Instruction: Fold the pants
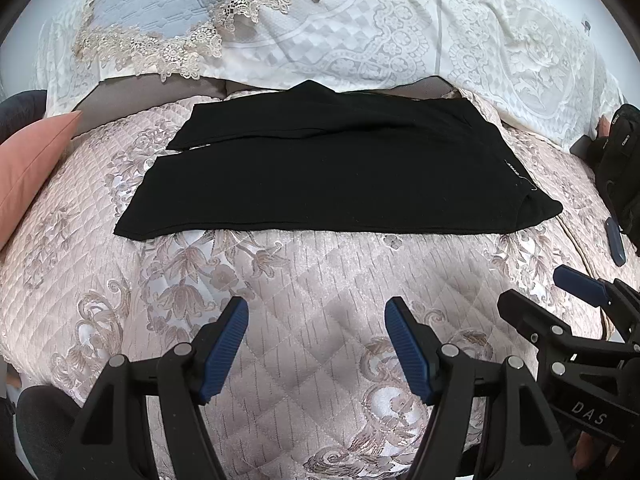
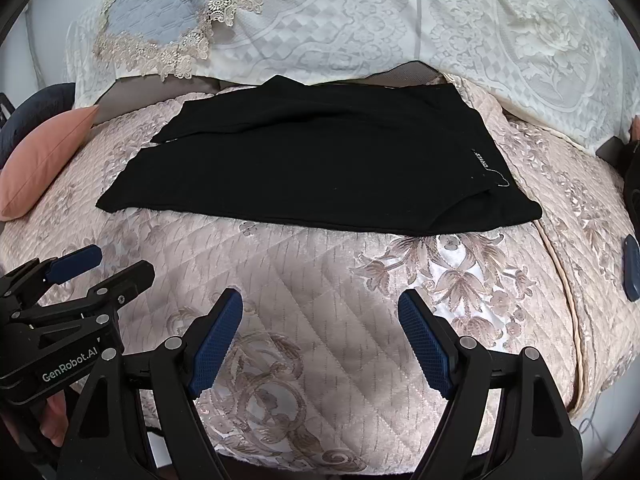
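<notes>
Black pants lie flat across the quilted pink sofa seat, waistband with a small white label at the right, legs stretching left with a slit between them at the left end. They also show in the right wrist view. My left gripper is open and empty, hovering over the seat in front of the pants. My right gripper is open and empty, also short of the pants' near edge. Each gripper appears at the edge of the other's view: the right one, the left one.
A pink cushion leans at the left. A white lace cover drapes the sofa back, with a grey-blue lace-trimmed cloth on it. A black bag and a small dark blue object sit at the right.
</notes>
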`<state>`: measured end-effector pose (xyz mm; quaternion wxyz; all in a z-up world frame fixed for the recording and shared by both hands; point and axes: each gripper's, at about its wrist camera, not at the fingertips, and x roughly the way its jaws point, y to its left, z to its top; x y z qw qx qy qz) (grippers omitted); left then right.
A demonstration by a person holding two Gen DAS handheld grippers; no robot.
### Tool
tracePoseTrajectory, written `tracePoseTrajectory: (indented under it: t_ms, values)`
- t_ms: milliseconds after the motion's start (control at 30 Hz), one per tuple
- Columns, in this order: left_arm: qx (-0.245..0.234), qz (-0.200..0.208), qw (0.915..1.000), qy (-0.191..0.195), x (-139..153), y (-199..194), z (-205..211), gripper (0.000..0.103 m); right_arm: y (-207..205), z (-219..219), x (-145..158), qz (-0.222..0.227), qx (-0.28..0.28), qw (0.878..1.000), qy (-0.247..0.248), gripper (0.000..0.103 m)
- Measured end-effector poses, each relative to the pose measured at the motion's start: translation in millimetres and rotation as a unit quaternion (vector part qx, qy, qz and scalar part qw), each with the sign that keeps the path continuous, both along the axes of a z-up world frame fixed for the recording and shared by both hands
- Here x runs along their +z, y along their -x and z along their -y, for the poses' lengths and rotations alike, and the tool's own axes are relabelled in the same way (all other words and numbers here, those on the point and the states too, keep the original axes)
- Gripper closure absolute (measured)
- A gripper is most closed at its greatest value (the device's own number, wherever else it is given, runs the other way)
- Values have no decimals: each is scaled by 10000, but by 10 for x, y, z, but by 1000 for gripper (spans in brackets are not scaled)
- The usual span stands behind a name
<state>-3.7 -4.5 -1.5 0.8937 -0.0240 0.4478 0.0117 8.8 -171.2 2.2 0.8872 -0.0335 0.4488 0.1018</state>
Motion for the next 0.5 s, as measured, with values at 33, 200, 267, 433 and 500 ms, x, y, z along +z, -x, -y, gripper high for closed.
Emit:
tracePoseTrajectory:
  t_ms: [33, 200, 267, 433, 500]
  values:
    - [-7, -5, 10000, -4, -1, 2, -1, 31, -1, 2, 0, 2, -1, 10000, 2, 23]
    - [4, 97, 9999, 32, 1, 10, -1, 31, -1, 4, -3, 2, 0, 10000, 10, 23]
    - [22, 59, 10000, -25, -2, 7, 1, 31, -5, 5, -4, -2, 3, 10000, 3, 23]
    - [46, -130, 9996, -226, -6, -13, -15, 31, -6, -6, -10, 6, 17, 10000, 13, 23]
    - [49, -127, 9996, -228, -5, -16, -17, 31, -5, -7, -10, 1, 13, 10000, 18, 23]
